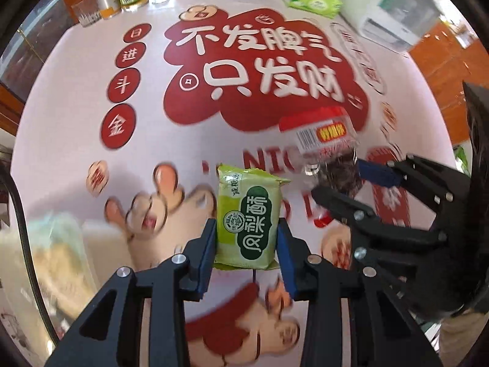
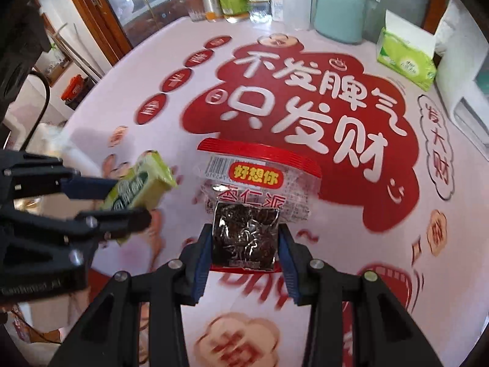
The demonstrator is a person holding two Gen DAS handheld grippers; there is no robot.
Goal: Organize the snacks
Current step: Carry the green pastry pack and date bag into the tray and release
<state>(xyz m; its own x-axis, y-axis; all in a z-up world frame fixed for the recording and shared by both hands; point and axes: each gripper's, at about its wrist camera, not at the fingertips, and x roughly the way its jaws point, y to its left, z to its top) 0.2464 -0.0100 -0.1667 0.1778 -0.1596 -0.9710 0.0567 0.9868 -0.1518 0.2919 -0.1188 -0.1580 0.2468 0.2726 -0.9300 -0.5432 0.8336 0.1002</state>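
Both views are bright and evenly lit, with strong fisheye bending and black corners. Motion blur smears the tablecloth (image 1: 91, 116) print near the lower edges.

My left gripper (image 1: 247, 238) is black with blue pads, and what it grips is a lime-green pineapple cake packet (image 1: 249, 220) bearing a dark green cloud-shaped label with white characters. My right gripper (image 2: 244, 244), also black with blue pads, clamps a clear date snack packet (image 2: 249, 208) with a red top band, a yellow label with red characters, a white barcode patch and dark brown, glossy contents. Beneath both, the tablecloth (image 2: 146, 98) is pale pink with a big deep-red cloud patch carrying white characters. Beyond that patch sit a green and white tissue pack (image 2: 403, 58) and a pale teal container (image 2: 339, 15).
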